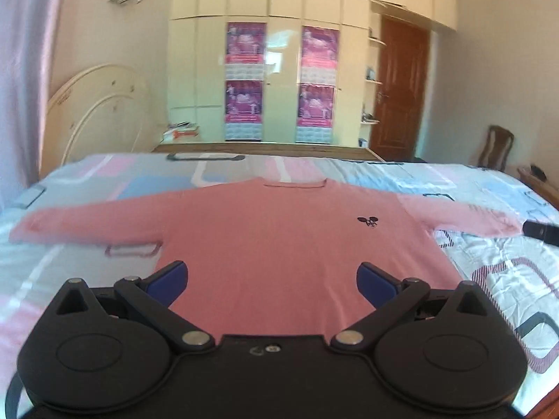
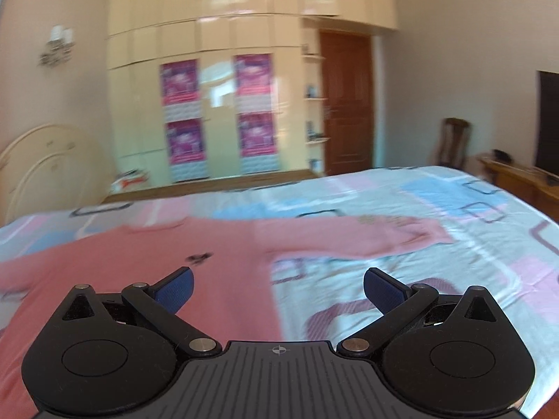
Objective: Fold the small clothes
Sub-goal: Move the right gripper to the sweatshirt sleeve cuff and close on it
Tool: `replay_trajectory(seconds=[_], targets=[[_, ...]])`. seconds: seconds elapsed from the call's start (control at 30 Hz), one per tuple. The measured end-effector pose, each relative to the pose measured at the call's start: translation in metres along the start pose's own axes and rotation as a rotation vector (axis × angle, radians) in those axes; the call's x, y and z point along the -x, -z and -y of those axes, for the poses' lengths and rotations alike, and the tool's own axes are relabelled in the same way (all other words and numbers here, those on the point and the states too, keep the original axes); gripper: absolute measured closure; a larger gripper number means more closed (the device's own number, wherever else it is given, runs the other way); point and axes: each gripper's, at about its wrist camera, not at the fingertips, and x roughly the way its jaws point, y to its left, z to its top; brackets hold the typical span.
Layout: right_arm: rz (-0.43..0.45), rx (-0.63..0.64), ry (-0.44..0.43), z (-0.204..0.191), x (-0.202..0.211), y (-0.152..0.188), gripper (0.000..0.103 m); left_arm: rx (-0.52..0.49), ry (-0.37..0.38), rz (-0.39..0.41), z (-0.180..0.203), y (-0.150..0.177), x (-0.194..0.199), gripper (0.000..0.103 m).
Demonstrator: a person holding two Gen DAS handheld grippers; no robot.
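A pink long-sleeved knit jumper [image 1: 279, 244] with a small dark motif on the chest is seen spread flat, front up, on a bed [image 1: 506, 279] covered in a pastel sheet printed with rounded rectangles, its neckline towards the far side and its hem nearest the cameras. At the left, one sleeve [image 1: 80, 227] is laid straight out across the sheet. The left gripper [image 1: 272, 279] is held above the lower part of the body panel, its jaws spread wide and nothing caught between the blue pads [image 1: 171, 282]. Further right, the other sleeve [image 2: 367, 237] is stretched out to its cuff, and the right gripper [image 2: 277, 288] is held over the jumper's right side edge, its jaws likewise wide apart and empty. No fold can be made out, so the task is judged to be at its start, with the garment laid out and the first grasp not yet taken. For the next move, a sleeve or side edge would probably have to be pinched in one layer and carried inward over the body; the right view is blurred, so fine detail there cannot be told.
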Motion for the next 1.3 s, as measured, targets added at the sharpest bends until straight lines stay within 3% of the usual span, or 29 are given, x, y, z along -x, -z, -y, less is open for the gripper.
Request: replay_trajectory(seconds=[0.07,0.13,0.17,0.2,0.27,0.4,0.47,0.53,0.63,0.9,0.97,1.03,1.13,1.2,1.3], targets=[[0.009,-0.021,0.036,0.016,-0.008,-0.006,0.000,0.020,0.021,-0.002,0.001,-0.007,-0.011,0.000],[0.012,-0.032,0.071,0.033,-0.019,-0.013,0.000,0.023,-0.021,-0.023,0.007,-0.011,-0.028,0.000],[0.014,-0.039,0.083,0.042,-0.025,-0.015,0.001,-0.005,-0.038,-0.060,0.013,-0.013,-0.042,0.003],[0.015,-0.047,0.095,0.050,-0.032,-0.017,0.001,-0.018,-0.024,-0.077,0.017,-0.013,-0.050,0.012],[0.004,-0.063,0.117,0.069,-0.049,-0.022,0.027,-0.008,-0.001,-0.093,0.023,-0.014,-0.068,0.023],[-0.015,-0.150,0.171,0.116,-0.088,-0.031,0.030,-0.009,-0.080,-0.098,0.040,-0.019,-0.093,0.018],[-0.024,-0.190,0.186,0.143,-0.108,-0.037,0.043,-0.026,-0.134,-0.100,0.054,-0.024,-0.110,0.014],[-0.062,-0.245,0.184,0.171,-0.134,-0.042,0.050,-0.021,-0.132,-0.123,0.062,-0.032,-0.124,0.014],[-0.102,-0.324,0.202,0.211,-0.170,-0.044,0.051,0.026,-0.075,-0.167,0.072,-0.041,-0.145,0.016],[-0.234,-0.550,0.181,0.287,-0.254,-0.018,0.051,0.028,-0.130,-0.252,0.114,-0.049,-0.189,0.014],[-0.243,-0.587,0.174,0.298,-0.264,-0.013,0.058,0.023,-0.134,-0.274,0.122,-0.049,-0.197,0.014],[-0.227,-0.599,0.159,0.306,-0.268,-0.014,0.063,0.020,-0.133,-0.287,0.130,-0.047,-0.203,0.014],[-0.231,-0.596,0.168,0.315,-0.270,-0.018,0.095,0.015,-0.131,-0.304,0.141,-0.047,-0.211,0.014],[-0.195,-0.518,0.171,0.312,-0.265,-0.030,0.095,0.010,-0.132,-0.303,0.147,-0.048,-0.214,0.014],[-0.124,-0.295,0.189,0.297,-0.256,-0.046,0.095,-0.009,-0.144,-0.281,0.151,-0.053,-0.215,0.013]])
